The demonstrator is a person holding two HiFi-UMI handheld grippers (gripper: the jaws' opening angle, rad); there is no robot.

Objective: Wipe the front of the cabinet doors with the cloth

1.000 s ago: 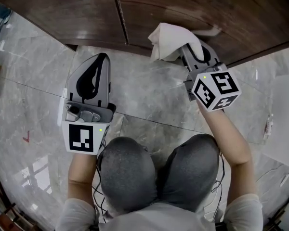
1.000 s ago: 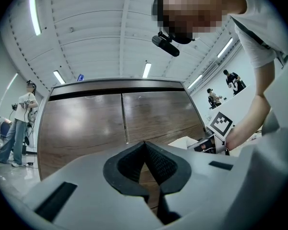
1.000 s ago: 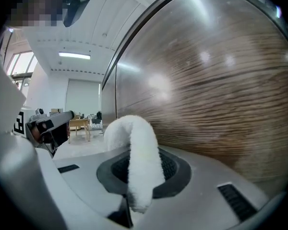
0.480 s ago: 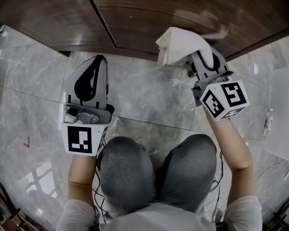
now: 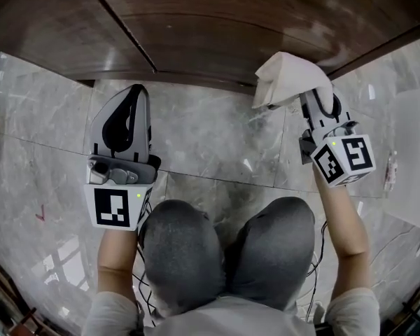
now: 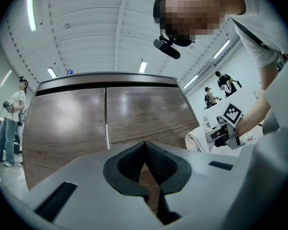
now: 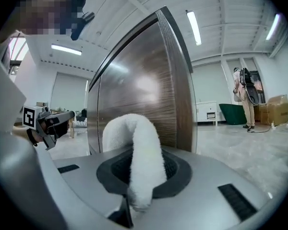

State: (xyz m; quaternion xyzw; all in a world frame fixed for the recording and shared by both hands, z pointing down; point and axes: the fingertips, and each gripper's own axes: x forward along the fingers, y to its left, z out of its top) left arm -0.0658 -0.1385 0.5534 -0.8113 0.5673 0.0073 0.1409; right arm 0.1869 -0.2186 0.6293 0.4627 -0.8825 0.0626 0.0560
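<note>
Dark wood cabinet doors [image 5: 217, 26] run along the top of the head view, with a seam [image 5: 119, 25] between two of them. My right gripper [image 5: 320, 105] is shut on a white cloth [image 5: 288, 78], which bunches up against the lower edge of the right door near its end. In the right gripper view the cloth [image 7: 137, 152] loops out of the shut jaws in front of the door [image 7: 139, 104]. My left gripper [image 5: 129, 114] hangs over the floor, short of the doors, shut and holding nothing; its view faces the two doors [image 6: 105, 123].
Grey marble floor tiles [image 5: 217, 145] lie under both grippers. The person's knees [image 5: 231, 250] fill the bottom centre. A pale panel [image 5: 413, 166] lies at the right edge. Other people stand far off in the room [image 7: 245, 97].
My right gripper has carried the cloth to the right along the bottom of the door. The left gripper has stayed over the floor, barely shifting.
</note>
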